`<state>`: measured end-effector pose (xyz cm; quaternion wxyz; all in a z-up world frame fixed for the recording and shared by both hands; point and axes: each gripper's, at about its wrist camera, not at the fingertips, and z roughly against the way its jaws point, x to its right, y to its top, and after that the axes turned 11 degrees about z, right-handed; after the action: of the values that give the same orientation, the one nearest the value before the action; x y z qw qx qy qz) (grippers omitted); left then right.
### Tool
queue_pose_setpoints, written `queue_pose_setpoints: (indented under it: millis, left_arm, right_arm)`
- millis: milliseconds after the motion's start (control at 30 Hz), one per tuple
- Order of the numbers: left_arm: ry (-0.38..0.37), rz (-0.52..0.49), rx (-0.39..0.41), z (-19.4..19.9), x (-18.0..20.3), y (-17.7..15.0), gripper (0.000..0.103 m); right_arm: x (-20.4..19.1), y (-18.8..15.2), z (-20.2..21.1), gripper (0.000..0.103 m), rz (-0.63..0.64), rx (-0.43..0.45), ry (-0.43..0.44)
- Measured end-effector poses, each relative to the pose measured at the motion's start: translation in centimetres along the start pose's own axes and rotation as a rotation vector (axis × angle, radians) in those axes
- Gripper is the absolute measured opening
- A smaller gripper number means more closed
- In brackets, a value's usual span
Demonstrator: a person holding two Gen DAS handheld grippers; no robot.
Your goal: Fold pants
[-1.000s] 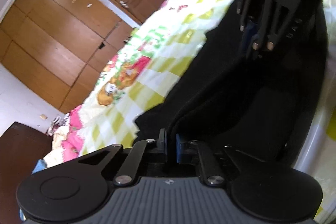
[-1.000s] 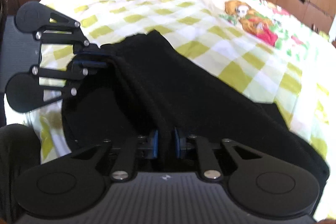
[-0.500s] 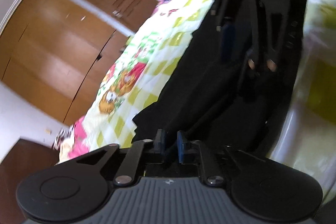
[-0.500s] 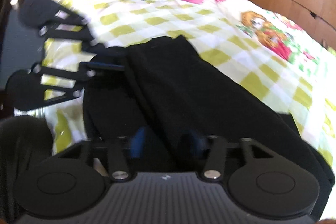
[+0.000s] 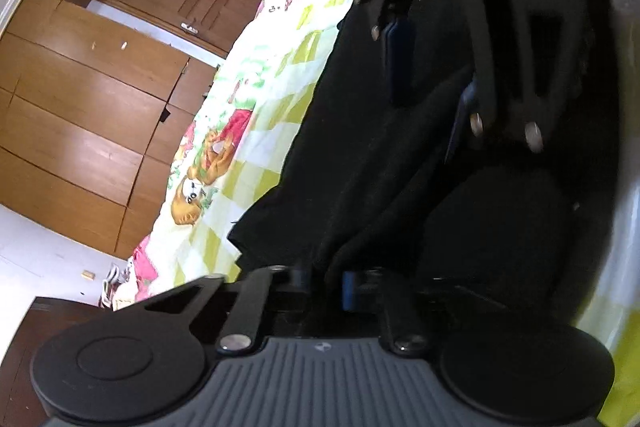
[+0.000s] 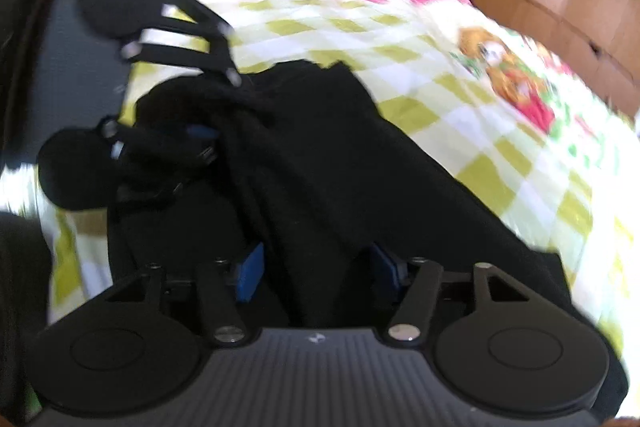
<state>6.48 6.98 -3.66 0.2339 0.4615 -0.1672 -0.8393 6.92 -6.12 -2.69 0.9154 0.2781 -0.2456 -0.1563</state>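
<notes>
Pants [image 5: 360,163]: black, soft, limply creased

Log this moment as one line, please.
left gripper: just closing, pinching black pants | right gripper: jaws just opened, cloth between, unpressed | surface: checked bedspread

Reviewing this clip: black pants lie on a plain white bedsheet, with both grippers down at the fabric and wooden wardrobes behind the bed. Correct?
Not quite. The bedsheet is not plain white: it has a yellow-green and white check with a cartoon print, as the right wrist view shows. The rest holds: the black pants lie on it, the left gripper and right gripper are at the fabric, and wooden wardrobes stand behind.
</notes>
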Motion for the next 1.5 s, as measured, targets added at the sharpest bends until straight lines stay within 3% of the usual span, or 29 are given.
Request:
queue_pose_setpoints:
  millis: [67,100,267,433,600,700,767,833,967,1067,1167,1267,1367,1500]
  left_arm:
    - [0.013,0.027,0.007,1.2,-0.4,0.2,0.027]
    - [0.013,0.05,0.003,1.8,-0.7,0.3,0.027]
    - [0.012,0.121,-0.017,4.5,-0.9,0.6,0.025]
    - [-0.01,0.109,-0.083,3.3,1.4,-0.2,0.024]
    - [-0.038,0.114,-0.114,3.2,0.2,0.3,0.025]
    - [-0.001,0.13,-0.123,3.6,0.1,0.8,0.03]
    - [0.005,0.145,-0.144,4.8,0.3,0.7,0.032]
    - [0.013,0.155,-0.186,5.9,0.1,0.7,0.033]
    - [0.02,0.3,-0.208,7.5,-1.9,2.6,0.033]
    - [0.051,0.344,-0.125,7.2,-2.4,6.0,0.036]
    - [-0.01,0.386,-0.045,4.2,-1.3,9.7,0.038]
    - [-0.08,0.364,0.003,0.7,1.3,12.3,0.038]
    - [-0.178,0.328,-0.071,-2.3,4.1,12.5,0.036]
    - [-0.143,0.261,-0.09,-2.6,6.3,11.5,0.031]
  right_arm:
    - [0.7,0.1,0.4,0.016,-0.049,0.008,0.018]
    - [1.2,0.1,0.8,0.011,-0.087,0.019,0.036]
    - [1.4,0.4,3.8,0.011,-0.175,0.072,0.073]
    - [0.8,-0.5,1.6,0.012,-0.254,0.041,0.126]
    - [1.4,-1.0,1.6,0.018,-0.277,0.073,0.156]
    - [2.3,-1.6,4.2,0.035,-0.318,0.124,0.16]
    - [3.7,-3.0,6.8,0.054,-0.359,0.173,0.14]
    - [5.6,-5.2,9.4,0.061,-0.426,0.205,0.102]
    - [10.9,-12.2,12.9,0.061,-0.674,0.216,-0.038]
    - [14.5,-16.9,12.4,0.062,-0.83,0.186,-0.122]
    - [16.5,-19.0,10.0,0.061,-0.895,0.165,-0.101]
    - [18.1,-20.6,7.3,0.061,-0.981,0.154,-0.038]
    - [19.9,-21.8,6.0,0.057,-1.035,0.174,-0.016]
    - [21.7,-22.3,5.3,0.05,-1.053,0.185,0.008]
